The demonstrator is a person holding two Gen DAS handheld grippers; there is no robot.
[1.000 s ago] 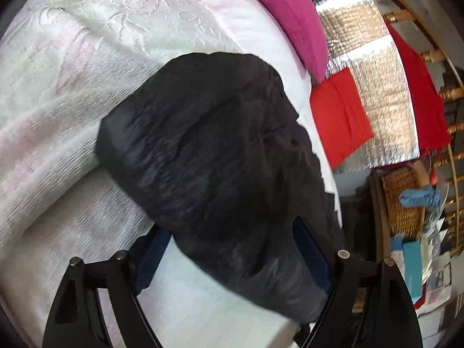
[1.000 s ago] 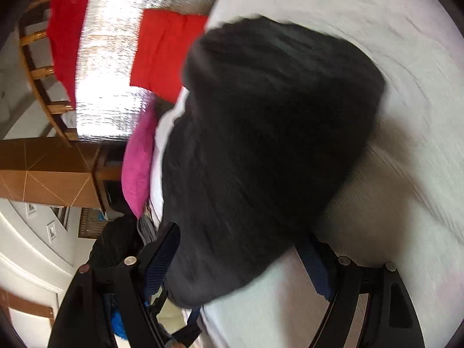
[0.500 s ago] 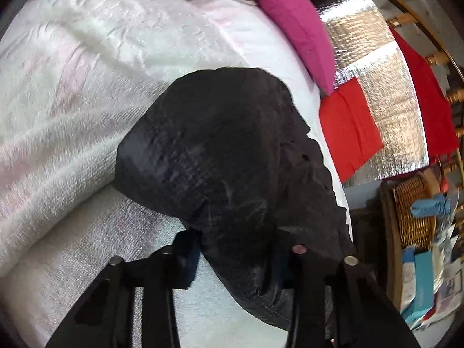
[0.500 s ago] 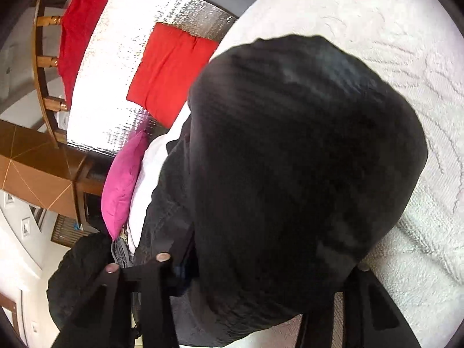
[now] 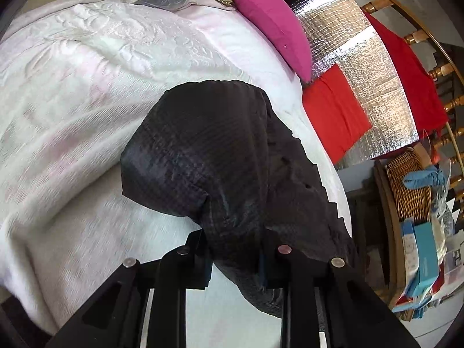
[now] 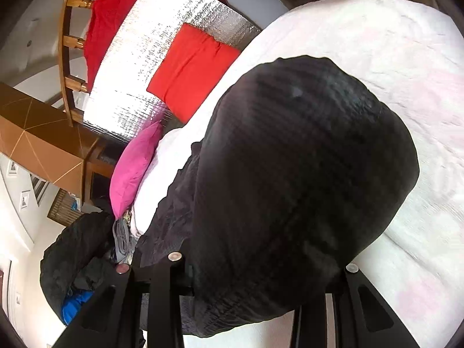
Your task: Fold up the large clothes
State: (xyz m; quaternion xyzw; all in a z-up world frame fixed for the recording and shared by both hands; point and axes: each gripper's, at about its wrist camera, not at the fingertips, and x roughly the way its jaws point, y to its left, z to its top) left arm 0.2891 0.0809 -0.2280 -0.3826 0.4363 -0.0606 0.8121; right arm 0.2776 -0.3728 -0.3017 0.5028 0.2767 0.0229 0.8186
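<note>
A black textured garment [image 5: 220,162] lies bunched on a white quilted bedspread [image 5: 87,92]. My left gripper [image 5: 235,258] is shut on the garment's near edge, the cloth pinched between its jaws and draping over them. In the right wrist view the same black garment [image 6: 301,168] fills the middle. My right gripper [image 6: 255,284] is shut on its near end, and the cloth hides the fingertips. The garment's far part rests on the white bedspread [image 6: 406,66].
A magenta pillow [image 5: 272,26] lies at the bed's far edge. Beyond it are a silver foil sheet [image 5: 362,66] with red cloths [image 5: 333,116], a wooden railing, and a wicker basket [image 5: 409,185]. A dark bag [image 6: 75,261] sits beside the bed.
Both grippers went from open around the garment's near edge to shut on it. The garment has bunched up between them and both views have drawn back a little.
</note>
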